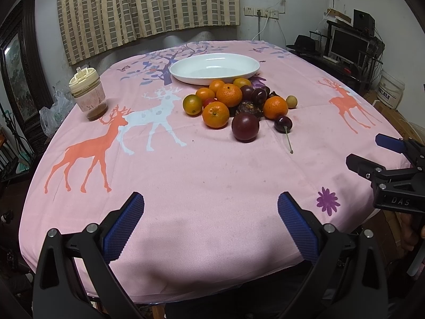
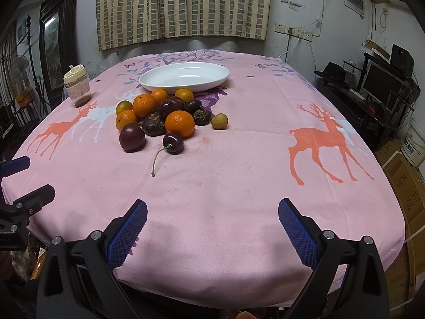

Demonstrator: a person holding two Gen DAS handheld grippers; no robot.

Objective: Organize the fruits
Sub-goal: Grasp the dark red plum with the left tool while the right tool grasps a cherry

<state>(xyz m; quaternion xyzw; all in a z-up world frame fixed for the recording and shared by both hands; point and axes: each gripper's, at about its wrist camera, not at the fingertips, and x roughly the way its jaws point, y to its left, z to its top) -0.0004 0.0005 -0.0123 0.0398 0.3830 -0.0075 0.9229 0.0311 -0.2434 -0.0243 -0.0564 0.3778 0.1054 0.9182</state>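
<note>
A heap of fruit (image 1: 233, 103) (image 2: 162, 114) lies mid-table: several oranges, dark purple fruits, brown water chestnuts and one small yellow fruit (image 2: 219, 121). A round dark plum (image 1: 245, 127) (image 2: 132, 137) and a cherry (image 1: 283, 124) (image 2: 173, 143) with a long stem sit nearest me. Behind the heap stands an empty white oval dish (image 1: 215, 68) (image 2: 184, 76). My left gripper (image 1: 211, 202) hangs open over the table's near edge, nothing between its blue pads. My right gripper (image 2: 212, 207) is open too, also at the near edge, seen from the side in the left wrist view (image 1: 364, 151).
A pink deer-print cloth (image 1: 186, 164) (image 2: 239, 164) covers the table. A lidded plastic jar (image 1: 88, 93) (image 2: 77, 87) stands at the far left. A desk with a monitor (image 2: 379, 85) and cardboard boxes (image 2: 406, 186) line the right side. A curtain hangs behind.
</note>
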